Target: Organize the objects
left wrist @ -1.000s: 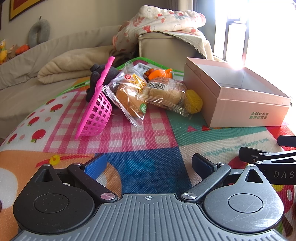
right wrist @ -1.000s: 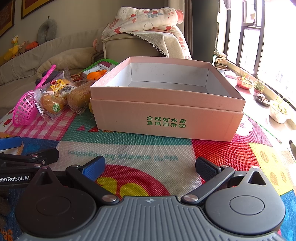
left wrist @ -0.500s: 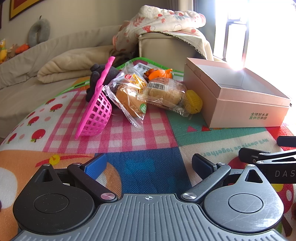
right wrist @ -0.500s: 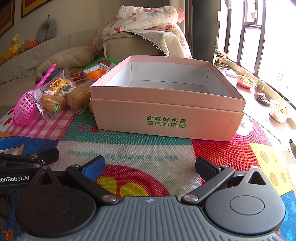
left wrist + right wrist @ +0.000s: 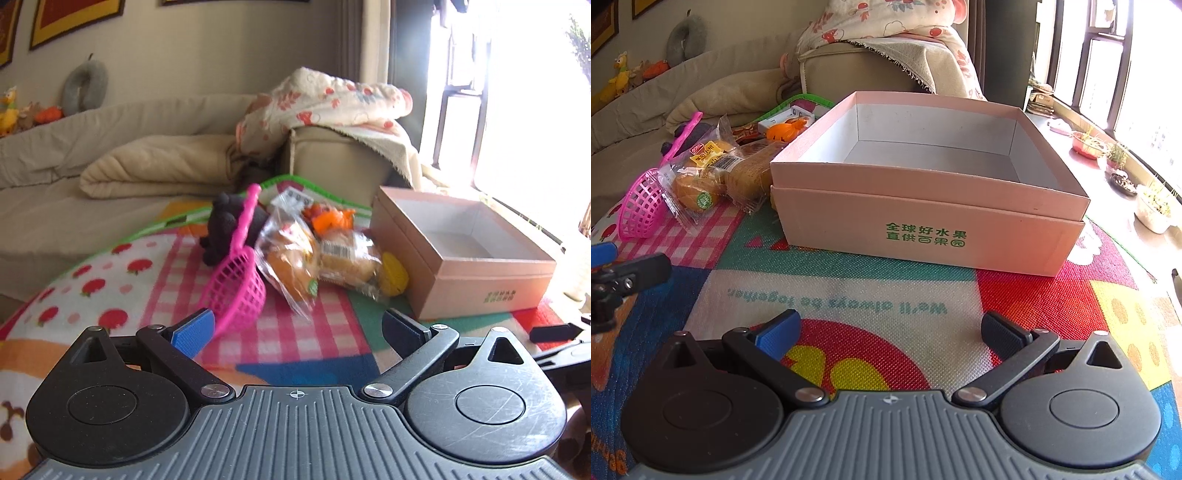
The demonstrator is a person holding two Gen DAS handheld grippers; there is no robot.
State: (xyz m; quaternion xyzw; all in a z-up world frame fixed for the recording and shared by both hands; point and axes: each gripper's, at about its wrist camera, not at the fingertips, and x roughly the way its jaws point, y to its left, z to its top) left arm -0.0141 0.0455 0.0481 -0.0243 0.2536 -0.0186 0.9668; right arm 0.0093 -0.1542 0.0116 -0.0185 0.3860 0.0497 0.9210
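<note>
An open, empty pink cardboard box with green lettering sits on the colourful play mat. Left of it lies a pile: a pink plastic basket scoop, two wrapped buns, a yellow toy, an orange toy and a dark plush. My left gripper is open and empty, just short of the pink basket. Just as empty, my right gripper stays open over the mat in front of the box.
A beige sofa with a folded blanket and a flowered cover stands behind the mat. A window sill with small plant pots runs along the right. The other gripper's black tip shows at the left edge.
The left gripper has risen and moved forward toward the pile, so the basket and buns sit lower and nearer its fingers. The right gripper has lifted slightly and tilted down over the box.
</note>
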